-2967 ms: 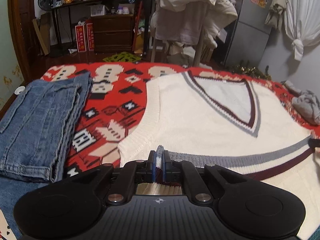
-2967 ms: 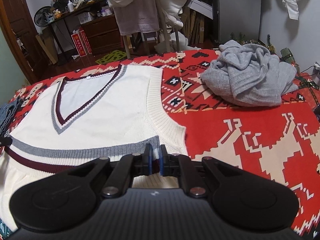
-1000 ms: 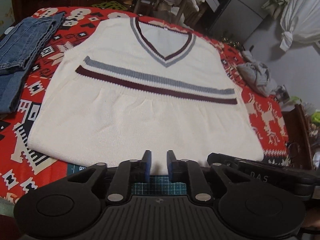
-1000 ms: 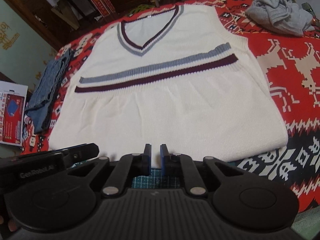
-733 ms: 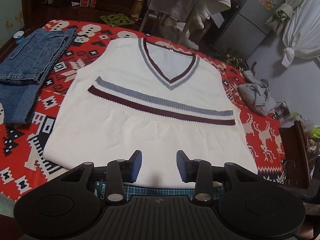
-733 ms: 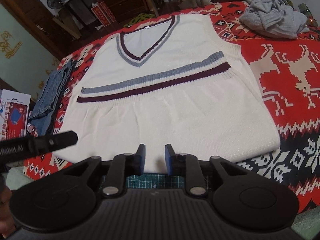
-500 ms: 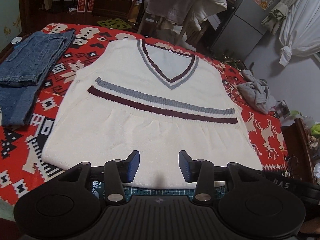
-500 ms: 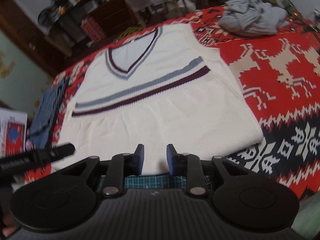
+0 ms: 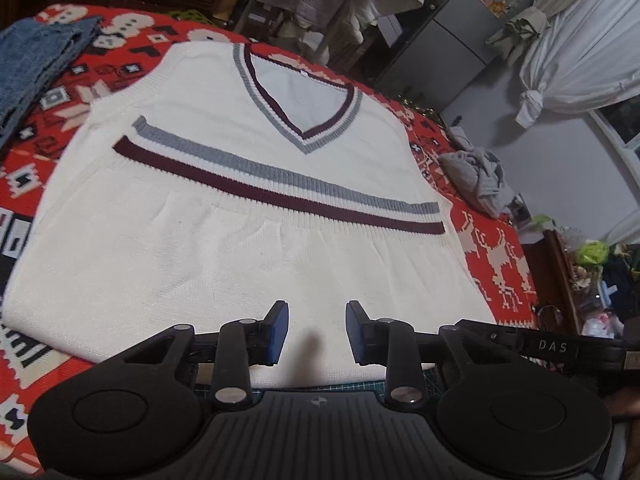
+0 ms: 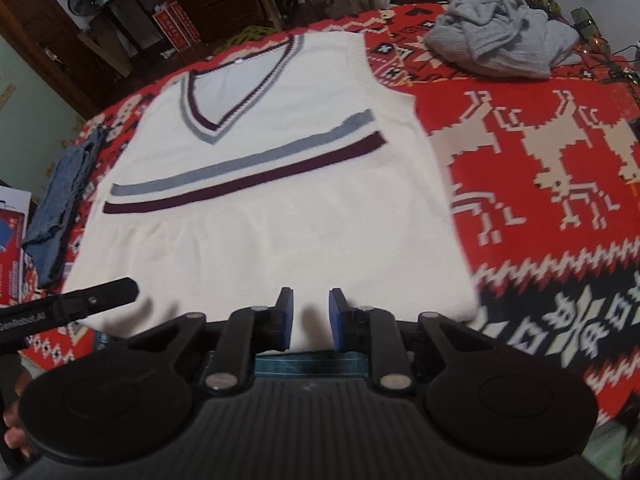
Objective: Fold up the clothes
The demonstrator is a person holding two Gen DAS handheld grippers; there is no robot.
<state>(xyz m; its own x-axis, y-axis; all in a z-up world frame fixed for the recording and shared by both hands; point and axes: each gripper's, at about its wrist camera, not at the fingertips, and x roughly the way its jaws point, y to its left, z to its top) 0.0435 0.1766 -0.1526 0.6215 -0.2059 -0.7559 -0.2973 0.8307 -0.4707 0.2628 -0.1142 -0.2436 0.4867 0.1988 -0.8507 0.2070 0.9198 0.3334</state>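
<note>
Vest (image 9: 248, 240) flat on blanket (image 10: 540, 168); both jaws parted, empty.

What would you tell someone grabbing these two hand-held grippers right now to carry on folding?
Left gripper: open, empty, above the vest's bottom hem.
Right gripper: open, empty, also at the hem.
The white vest lies flat, face up, neck away from you, on the red patterned blanket.
Jeans lie to the left, a crumpled grey garment to the right.
Done: vest spread out. Left: no fold in the vest yet; the grey garment also looks unfolded.
</note>
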